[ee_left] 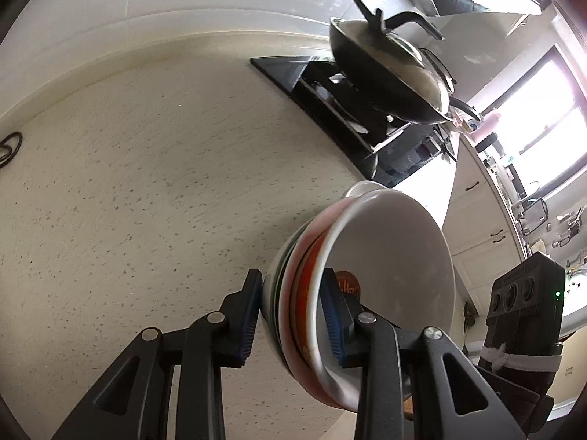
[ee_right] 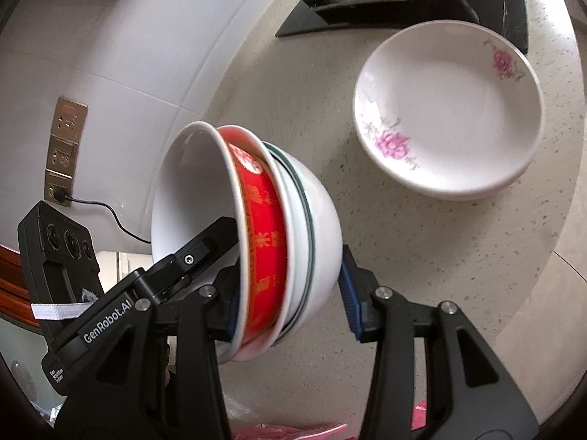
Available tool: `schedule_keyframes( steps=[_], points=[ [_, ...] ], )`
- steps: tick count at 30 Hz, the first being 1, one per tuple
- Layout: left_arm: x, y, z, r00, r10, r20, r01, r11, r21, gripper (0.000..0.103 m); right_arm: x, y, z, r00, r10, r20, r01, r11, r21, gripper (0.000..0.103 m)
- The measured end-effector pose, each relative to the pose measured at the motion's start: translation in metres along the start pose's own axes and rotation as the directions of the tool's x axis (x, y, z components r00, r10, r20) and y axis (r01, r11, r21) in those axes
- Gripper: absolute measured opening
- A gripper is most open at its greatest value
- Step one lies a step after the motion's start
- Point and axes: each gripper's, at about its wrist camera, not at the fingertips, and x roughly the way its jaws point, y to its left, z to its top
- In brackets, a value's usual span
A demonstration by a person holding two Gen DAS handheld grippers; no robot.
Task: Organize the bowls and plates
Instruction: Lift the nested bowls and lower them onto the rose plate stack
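A stack of nested bowls (ee_left: 367, 275) (a red-banded one, a green-rimmed white one outside) is tipped on its side above the speckled counter (ee_left: 128, 183). My left gripper (ee_left: 293, 315) is shut on the stack's rim, one finger inside, one outside. My right gripper (ee_right: 290, 293) is shut on the same stack (ee_right: 256, 227) from the opposite side; its fingers clamp the walls. A white plate with pink flowers (ee_right: 447, 110) lies flat on the counter, beyond and to the right of the bowls.
A black wok with a glass lid (ee_left: 389, 69) sits on the black stove (ee_left: 330, 110) at the counter's far end. The white tiled wall carries sockets with a plugged cable (ee_right: 62, 146). Pink items (ee_right: 293, 429) lie below at the near edge.
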Motion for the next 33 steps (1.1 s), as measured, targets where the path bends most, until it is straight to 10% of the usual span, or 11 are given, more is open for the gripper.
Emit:
schedule_keyframes(
  steps=[33],
  points=[
    [0.078,-0.092,0.044,0.992,-0.055,-0.114,0.073,0.985,0.159,0.031,-0.050,-0.063,0.058,0.983,-0.084,0.164,0.042,0.969,0.243,0.046]
  ],
)
